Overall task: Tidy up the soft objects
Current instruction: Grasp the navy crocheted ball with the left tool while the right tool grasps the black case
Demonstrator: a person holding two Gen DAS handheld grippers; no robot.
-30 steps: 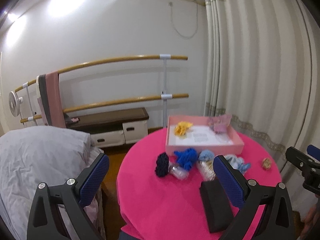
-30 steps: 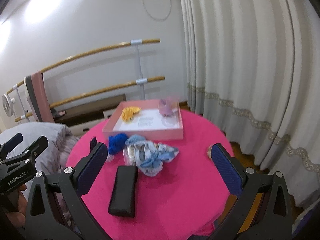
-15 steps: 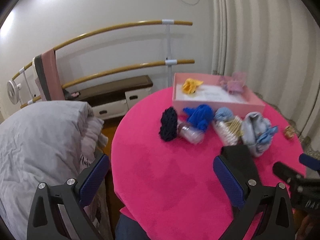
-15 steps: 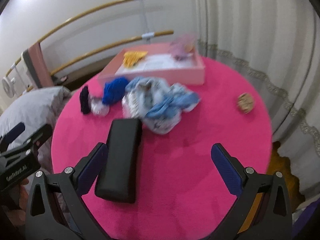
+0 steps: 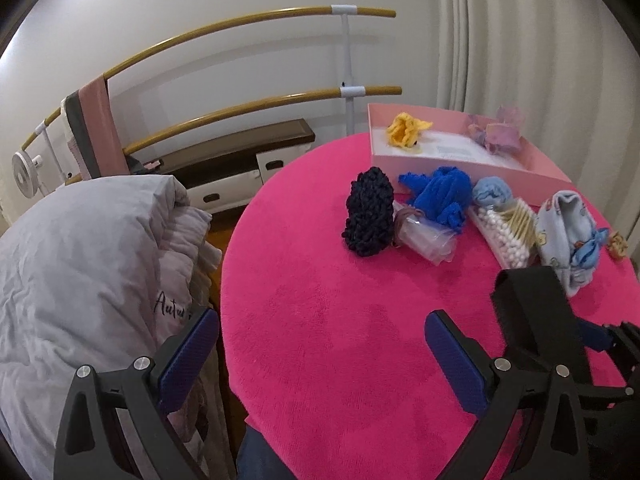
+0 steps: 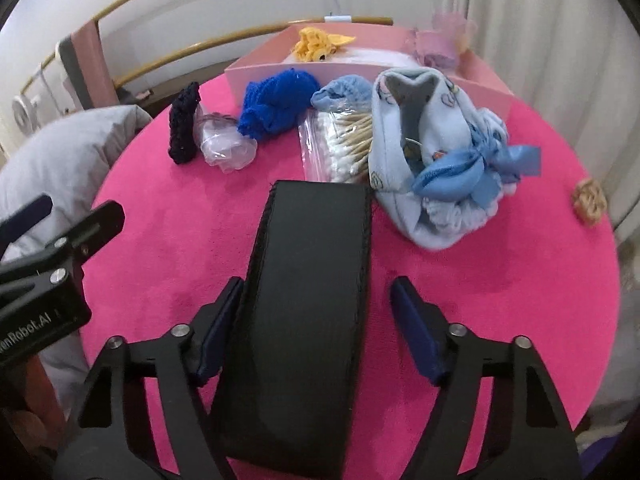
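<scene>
Round table under a hot-pink cloth point(image 5: 320, 320), soft things strung in a row near its far side. From the left wrist view, left to right: a dark navy crocheted scrunchie point(image 5: 369, 212) standing on edge, touching a crumpled clear plastic bag point(image 5: 424, 234); a royal-blue knitted piece point(image 5: 442, 194) just behind that bag; a pale blue scrunchie point(image 5: 491, 192) beside it; a zip bag of cotton swabs point(image 5: 506, 232); a light blue printed baby garment with a blue ribbon point(image 5: 568, 236); a small tan scrunchie point(image 5: 618, 243) apart at the table's right edge.

Behind the row, a shallow pink box point(image 5: 536, 174), holding a yellow crocheted scrunchie point(image 5: 406, 131) at its left end and a lilac sheer scrunchie point(image 5: 502, 134) at its right.

Nearer, a long black padded case point(image 6: 304, 312) lying lengthwise on the cloth, far end just short of the swab bag and garment.

Right gripper point(image 6: 320, 328) low over the table, straddling the near part of the case: 2 blue pads spread, left pad point(image 6: 218, 332) against the case's side, right pad clear of it with cloth showing between. Not clamped.

Left gripper point(image 5: 316, 360) spread wide with nothing between its pads, hovering over the table's near left edge, beside a grey quilt point(image 5: 80, 260).
</scene>
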